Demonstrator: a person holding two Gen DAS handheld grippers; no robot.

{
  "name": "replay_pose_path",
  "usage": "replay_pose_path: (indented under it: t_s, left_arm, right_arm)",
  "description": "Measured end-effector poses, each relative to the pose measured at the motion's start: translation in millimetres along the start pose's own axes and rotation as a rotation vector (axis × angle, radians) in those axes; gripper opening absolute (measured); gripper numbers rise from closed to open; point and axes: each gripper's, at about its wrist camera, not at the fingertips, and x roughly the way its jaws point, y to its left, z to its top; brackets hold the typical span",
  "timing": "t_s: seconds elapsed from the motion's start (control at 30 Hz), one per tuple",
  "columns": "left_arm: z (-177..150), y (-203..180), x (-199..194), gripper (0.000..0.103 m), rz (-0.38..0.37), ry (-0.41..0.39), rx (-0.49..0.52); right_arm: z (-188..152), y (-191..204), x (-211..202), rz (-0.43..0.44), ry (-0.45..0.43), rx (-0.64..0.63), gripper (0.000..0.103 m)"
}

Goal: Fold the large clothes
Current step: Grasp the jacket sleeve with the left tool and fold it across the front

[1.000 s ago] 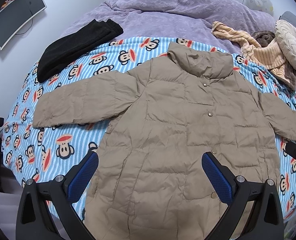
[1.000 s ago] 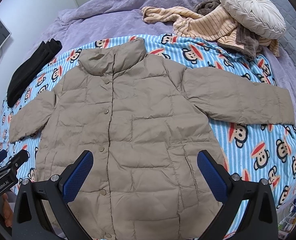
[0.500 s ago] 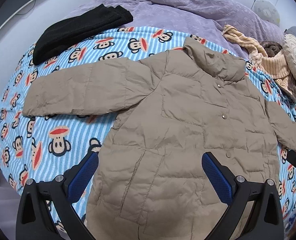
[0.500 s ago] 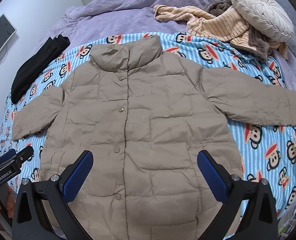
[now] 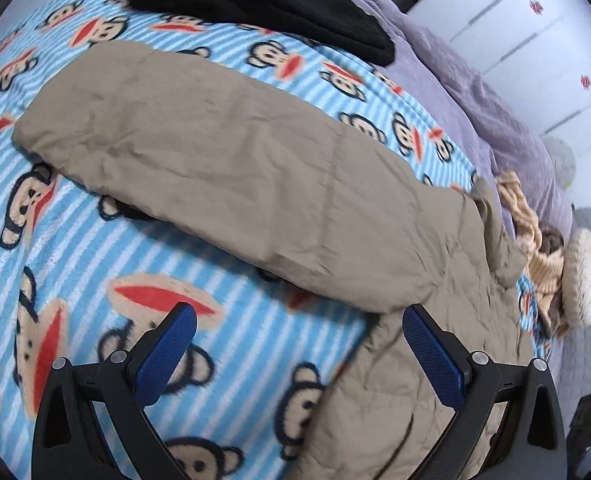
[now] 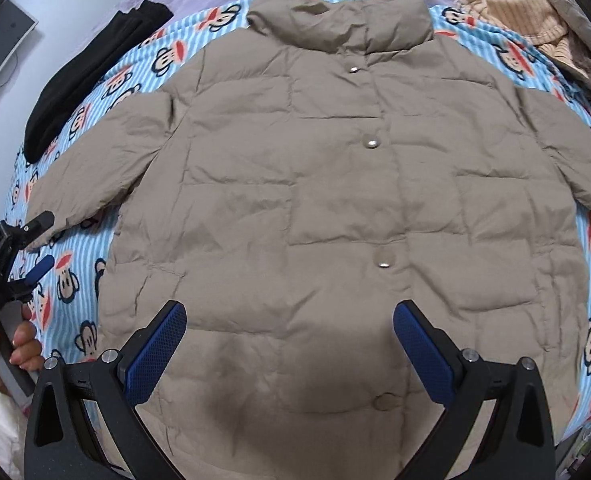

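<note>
A tan puffer jacket (image 6: pixel 335 184) lies flat and front-up on a blue striped monkey-print blanket (image 6: pixel 67 280), snaps closed, collar at the far end. Its left sleeve (image 5: pixel 223 152) stretches out across the blanket in the left wrist view. My left gripper (image 5: pixel 295 348) hovers open just below that sleeve's armpit, nothing between its blue pads; it also shows at the left edge of the right wrist view as the left gripper (image 6: pixel 35 248), near the sleeve cuff. My right gripper (image 6: pixel 291 344) hangs open over the jacket's lower front. The jacket's right cuff is cut off by the frame.
A folded black garment (image 5: pixel 263 4) lies beyond the sleeve on the blanket. Purple bedding (image 5: pixel 475 92) covers the far bed. Beige striped clothes (image 6: pixel 507 8) are piled at the far right, with a round cream cushion (image 5: pixel 581 276) beside them. A hand (image 6: pixel 19 344) holds the left tool.
My left gripper swung left and dropped low toward the left sleeve, which now fills its view. My right gripper moved closer over the jacket's middle. Both stayed open.
</note>
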Motion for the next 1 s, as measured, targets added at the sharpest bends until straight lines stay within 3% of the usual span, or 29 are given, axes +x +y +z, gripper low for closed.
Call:
replay_pose_path:
  t_s: [0.2,0.43,0.47,0.53,0.57,0.6,0.67,0.73,0.77,0.8,0.83,0.9,1.0]
  left_arm:
    - [43.9,75.6,27.0,0.103,-0.054,-0.03,-0.194]
    - [94.5,64.5,48.1,0.103,-0.049,-0.095,-0.171]
    - [101.0,58.6,51.0,0.098,-0.018,-0.111,-0.159]
    - [109.7,55.9,51.3,0.058,0.044,-0.129,-0.143]
    - [115.0,54.6,55.8,0.027,0.048,-0.112,-0.134]
    - [118.0,56.2,56.6,0.016,0.02,-0.104,-0.137]
    - [119.6,57.6,47.6,0.014,0.02,-0.121,-0.12]
    - [118.2,51.0,34.1,0.01,0.049,-0.156,-0.054]
    - [118.1,44.3,24.6,0.01,0.063,-0.179,-0.012]
    - [117.7,37.9,16.9,0.01,0.068,-0.198,0.019]
    - [116.5,33.3,8.7,0.01,0.071,-0.215,0.047]
    - [113.1,17.6,-10.6,0.01,0.07,-0.256,0.121]
    - [105.6,-9.3,-37.3,0.01,0.046,-0.309,0.229]
  right_arm:
    - [4.4,34.5,27.5,0.054,0.004,-0.028,0.103]
    - [33.7,61.3,37.8,0.089,-0.032,-0.032,0.103]
    - [38.1,63.4,37.9,0.094,-0.038,-0.034,0.103]
    - [47.2,69.4,38.2,0.109,-0.054,-0.035,0.103]
    - [52.8,73.0,38.6,0.12,-0.064,-0.033,0.103]
    - [57.3,76.0,39.5,0.133,-0.069,-0.033,0.103]
    - [66.4,82.6,42.1,0.156,-0.081,-0.025,0.103]
    - [75.3,88.8,44.4,0.172,-0.107,-0.008,0.094]
    - [79.6,91.5,47.0,0.185,-0.111,-0.002,0.069]
    - [84.5,94.1,52.0,0.198,-0.102,0.007,0.036]
    - [90.0,96.6,59.2,0.219,-0.085,0.024,0.025]
    - [100.6,102.5,76.1,0.276,-0.066,0.067,0.015]
    - [108.4,115.2,97.2,0.301,-0.054,0.072,0.014]
